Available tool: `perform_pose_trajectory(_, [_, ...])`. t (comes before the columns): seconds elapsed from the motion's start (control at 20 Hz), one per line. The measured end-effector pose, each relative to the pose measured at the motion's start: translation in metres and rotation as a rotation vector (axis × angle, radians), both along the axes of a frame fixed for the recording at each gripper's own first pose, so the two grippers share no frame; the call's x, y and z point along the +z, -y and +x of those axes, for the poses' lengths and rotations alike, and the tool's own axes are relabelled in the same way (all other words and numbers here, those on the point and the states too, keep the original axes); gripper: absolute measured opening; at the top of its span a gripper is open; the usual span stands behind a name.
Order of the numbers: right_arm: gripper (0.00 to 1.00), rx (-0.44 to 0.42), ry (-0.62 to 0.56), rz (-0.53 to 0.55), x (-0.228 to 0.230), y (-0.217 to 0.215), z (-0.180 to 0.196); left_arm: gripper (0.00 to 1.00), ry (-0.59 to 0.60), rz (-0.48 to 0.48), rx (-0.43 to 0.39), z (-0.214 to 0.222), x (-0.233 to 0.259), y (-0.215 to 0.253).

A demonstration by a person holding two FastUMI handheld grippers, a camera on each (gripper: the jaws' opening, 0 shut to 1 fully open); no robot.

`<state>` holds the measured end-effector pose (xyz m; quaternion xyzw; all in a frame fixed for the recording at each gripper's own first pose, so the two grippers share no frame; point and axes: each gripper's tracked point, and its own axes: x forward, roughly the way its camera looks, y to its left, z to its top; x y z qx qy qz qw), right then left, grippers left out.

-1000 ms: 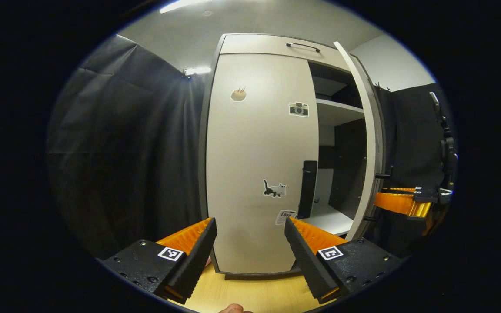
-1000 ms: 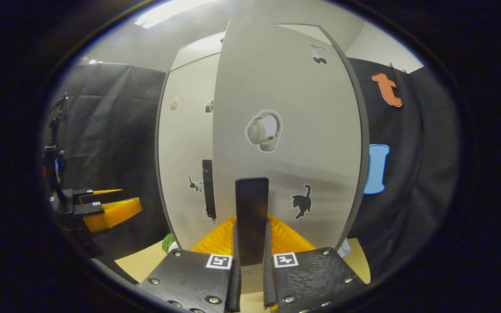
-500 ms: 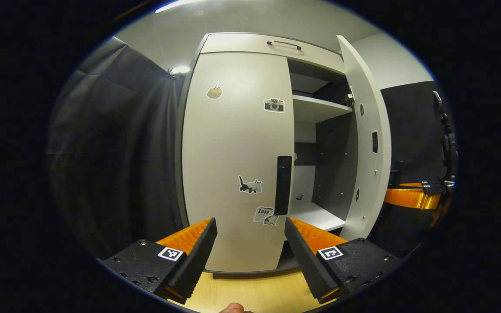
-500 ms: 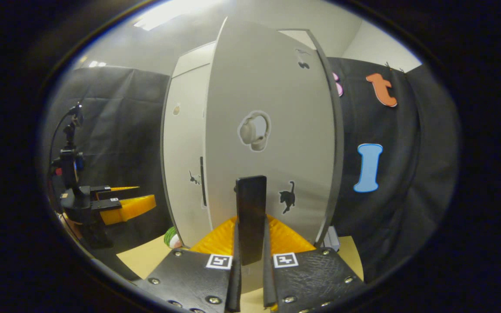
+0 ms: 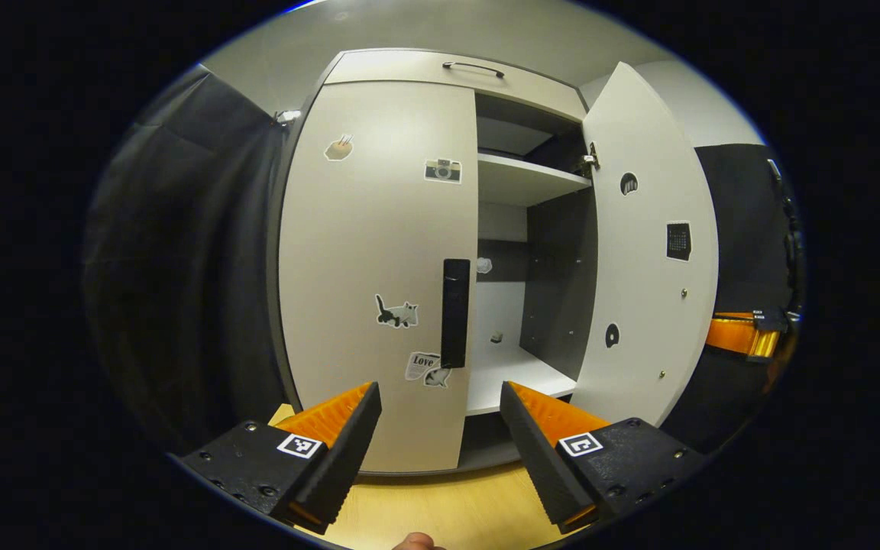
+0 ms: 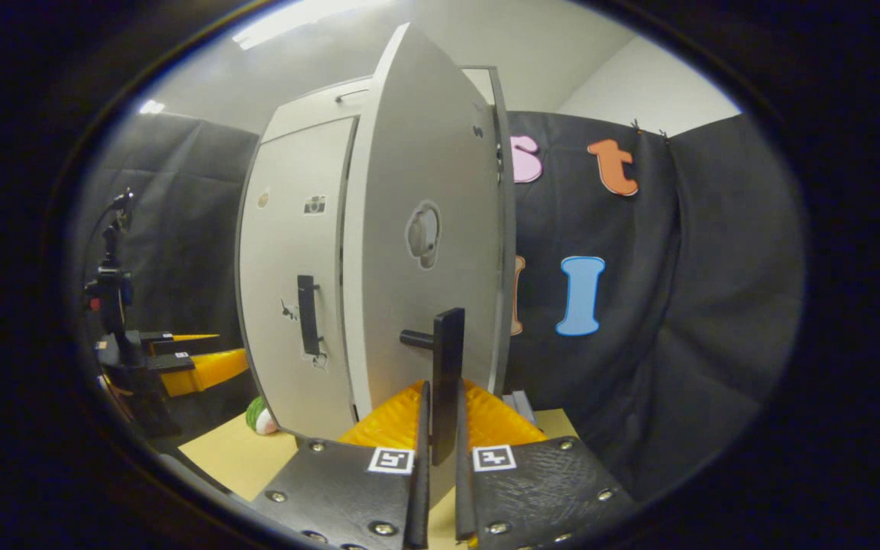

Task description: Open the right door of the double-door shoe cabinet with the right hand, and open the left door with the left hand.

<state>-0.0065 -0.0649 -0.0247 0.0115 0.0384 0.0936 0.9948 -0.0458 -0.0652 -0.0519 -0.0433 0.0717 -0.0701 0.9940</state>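
Two doors, one done: right door (image 5: 642,252) swung wide, right claw (image 6: 438,458) clamped on its handle (image 6: 448,382) to hold it out. Left door (image 5: 375,260) shut on cabinet, far end of surface (image 5: 440,512) — left claw (image 5: 440,428) spread wide, lined up near left handle (image 5: 455,312), ready to grip.

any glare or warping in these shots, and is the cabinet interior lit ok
Left gripper view: fisheye bows the left door; the shelf is lit, the recess above it dark. Right gripper view: ceiling light blows out; the right door curves, its handle sharp.
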Motion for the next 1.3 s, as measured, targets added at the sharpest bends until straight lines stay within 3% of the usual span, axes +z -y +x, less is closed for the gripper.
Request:
perform_pose_trajectory(0.55, [0.16,-0.147,0.009,0.081,-0.001,0.017,0.008,0.97,-0.010,-0.001,-0.004,-0.003,-0.004,0.007])
perform_pose_trajectory(0.6, [0.05,-0.172,0.011,0.076,-0.001,0.021,0.005,0.97,-0.012,0.002,-0.002,-0.003,-0.005,0.006])
perform_pose_trajectory(0.85, [0.04,-0.178,-0.020,0.129,-0.009,0.023,0.006,0.97,-0.024,0.004,0.008,0.002,-0.009,0.004])
perform_pose_trajectory(1.05, [0.24,-0.201,-0.031,0.118,-0.014,0.030,0.002,0.97,-0.034,0.010,0.010,0.005,-0.012,0.003])
perform_pose_trajectory(1.1, [0.26,-0.208,-0.028,0.118,-0.013,0.032,0.002,0.97,-0.034,0.011,0.010,0.005,-0.012,0.004])
perform_pose_trajectory(1.15, [0.20,-0.208,-0.026,0.121,-0.013,0.032,0.003,0.97,-0.033,0.011,0.010,0.006,-0.011,0.005])
perform_pose_trajectory(1.2, [0.31,-0.211,-0.024,0.123,-0.012,0.033,0.002,0.97,-0.032,0.013,0.012,0.007,-0.011,0.004])
perform_pose_trajectory(1.25, [0.24,-0.212,-0.022,0.124,-0.012,0.032,0.003,0.97,-0.033,0.014,0.015,0.008,-0.011,0.003])
perform_pose_trajectory(1.3, [0.33,-0.210,-0.020,0.124,-0.011,0.032,0.003,0.97,-0.034,0.014,0.016,0.009,-0.012,0.004])
